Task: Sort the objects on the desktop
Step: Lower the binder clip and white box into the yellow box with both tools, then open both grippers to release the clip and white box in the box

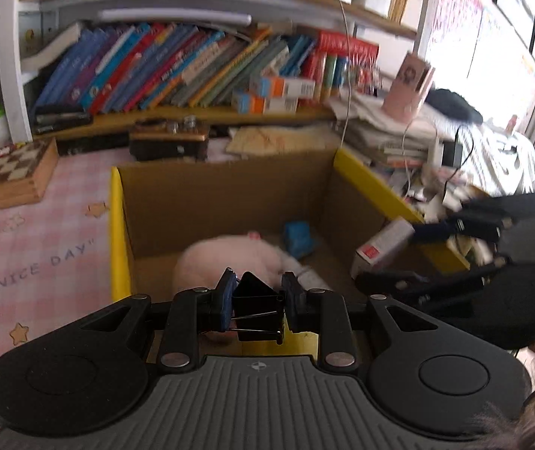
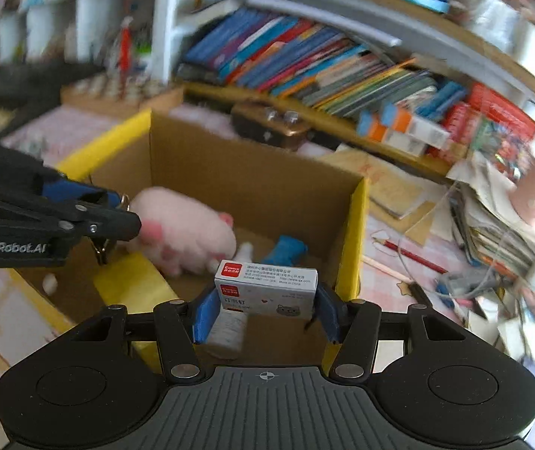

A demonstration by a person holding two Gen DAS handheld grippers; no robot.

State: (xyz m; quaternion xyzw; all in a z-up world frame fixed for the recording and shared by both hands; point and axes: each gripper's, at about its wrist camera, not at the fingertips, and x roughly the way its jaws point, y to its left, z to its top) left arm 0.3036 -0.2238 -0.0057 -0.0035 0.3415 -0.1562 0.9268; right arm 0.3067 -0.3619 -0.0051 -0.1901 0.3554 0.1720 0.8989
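Left wrist view: the left gripper (image 1: 256, 296) has its blue-padded jaws closed narrowly on a black binder clip (image 1: 254, 294), whose wire handles point back toward the camera; the clip hangs over the near edge of an open cardboard box (image 1: 226, 195) with yellow-faced flaps. Inside the box, at 12 o'clock from the clip, lies a pink plush toy (image 1: 230, 262), with a blue object (image 1: 299, 236) beyond it at about 1 o'clock (its identity cannot be told through the blur). At 3 o'clock the right gripper (image 1: 398, 258) enters over the box's right wall, carrying a small white staple box (image 1: 383, 242) with a red label. A chessboard (image 1: 1, 168) sits on the pink checked desk mat (image 1: 42, 255) at 10 o'clock, and leaning books (image 1: 192, 67) fill the shelf at 12 o'clock. Right wrist view: the right gripper (image 2: 265, 300) is moderately open, its pads pressed against both ends of the staple box (image 2: 267, 290), which it holds level above the box interior (image 2: 252, 172). A white bottle (image 2: 228, 328) lies on the box floor just below the staple box. The plush toy (image 2: 185, 225) rests at 11 o'clock, the blue object (image 2: 286, 249) at 12 o'clock. The left gripper (image 2: 117, 221) reaches in at 9 o'clock, touching or just beside the plush. A red pencil (image 2: 409, 253) lies on the mat at 2 o'clock, outside the box.
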